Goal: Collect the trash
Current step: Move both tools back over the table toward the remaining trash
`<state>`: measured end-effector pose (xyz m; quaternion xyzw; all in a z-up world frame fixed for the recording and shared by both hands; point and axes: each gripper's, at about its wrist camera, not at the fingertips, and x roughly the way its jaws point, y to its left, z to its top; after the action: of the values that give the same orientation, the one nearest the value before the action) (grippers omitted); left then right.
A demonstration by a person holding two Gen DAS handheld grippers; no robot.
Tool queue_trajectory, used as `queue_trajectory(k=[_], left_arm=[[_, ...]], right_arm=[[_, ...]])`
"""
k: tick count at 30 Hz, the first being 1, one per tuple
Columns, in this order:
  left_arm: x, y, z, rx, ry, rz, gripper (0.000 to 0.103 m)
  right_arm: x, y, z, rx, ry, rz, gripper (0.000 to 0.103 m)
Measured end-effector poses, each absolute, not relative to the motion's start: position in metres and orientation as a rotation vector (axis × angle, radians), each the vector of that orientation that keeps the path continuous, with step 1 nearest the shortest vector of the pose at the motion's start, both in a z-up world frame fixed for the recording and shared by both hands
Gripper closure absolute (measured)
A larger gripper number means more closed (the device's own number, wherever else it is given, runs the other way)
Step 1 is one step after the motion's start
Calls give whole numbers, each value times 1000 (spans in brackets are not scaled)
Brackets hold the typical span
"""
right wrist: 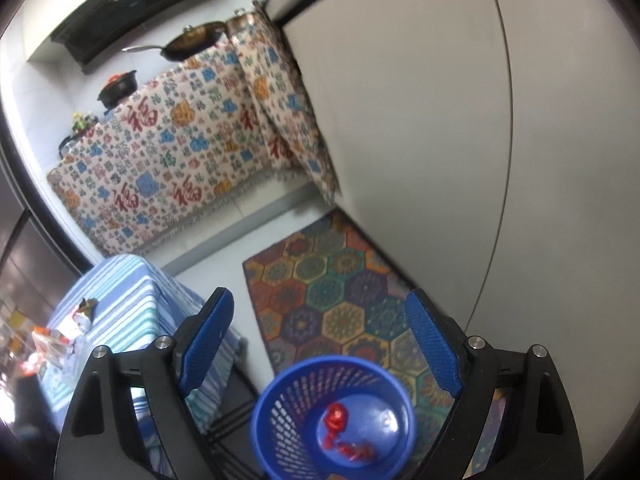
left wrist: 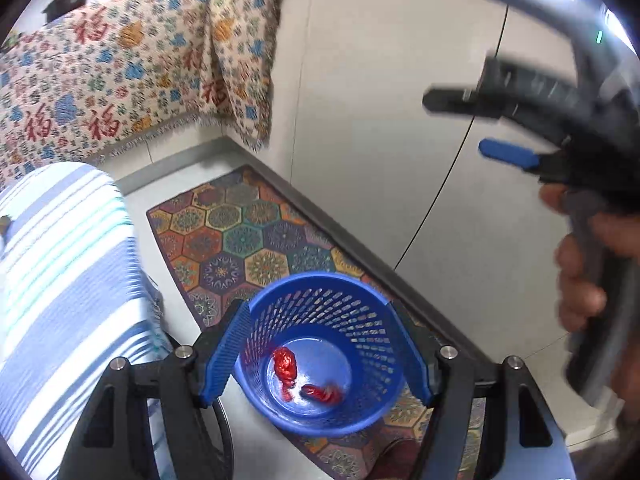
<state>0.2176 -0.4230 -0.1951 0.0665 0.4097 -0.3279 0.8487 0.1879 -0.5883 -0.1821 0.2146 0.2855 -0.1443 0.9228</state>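
**Blues, reds and busy prints**

The basket [left wrist: 320, 354] is bright blue, its wall a lattice of small holes. Inside lie two crumpled scraps of trash [left wrist: 285, 364], both glossy red. The left claw [left wrist: 318, 356] has black arms and textured blue pads; the right claw [right wrist: 320, 344] shows the same black and blue. The floor mat [right wrist: 340, 296] is a patchwork of hexagons in orange, teal, purple and yellow, each filled with a mandala print. The small table's cloth [left wrist: 68, 264] is striped blue, white and pale turquoise. The hanging cloth [right wrist: 180, 160] is cream, scattered with blue and orange flowers and large red characters. The cabinet doors [left wrist: 380, 100] are plain pale grey.
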Motion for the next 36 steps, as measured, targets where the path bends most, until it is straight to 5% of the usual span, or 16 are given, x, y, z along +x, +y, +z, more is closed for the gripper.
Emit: queue_trajectory(k=[7, 15, 29, 34, 36], left_arm=[[181, -340, -142, 92, 819, -633, 32], [150, -213, -151, 98, 877, -384, 32], [176, -46, -191, 70, 961, -94, 32], [189, -28, -196, 62, 967, -97, 24], [196, -25, -198, 72, 963, -96, 10]], right_arm=[[173, -537, -136, 322, 469, -258, 11], [183, -427, -112, 226, 454, -86, 6], [237, -216, -208, 62, 858, 137, 6], [262, -192, -230, 27, 941, 116, 6], [269, -189, -234, 0, 943, 90, 5]])
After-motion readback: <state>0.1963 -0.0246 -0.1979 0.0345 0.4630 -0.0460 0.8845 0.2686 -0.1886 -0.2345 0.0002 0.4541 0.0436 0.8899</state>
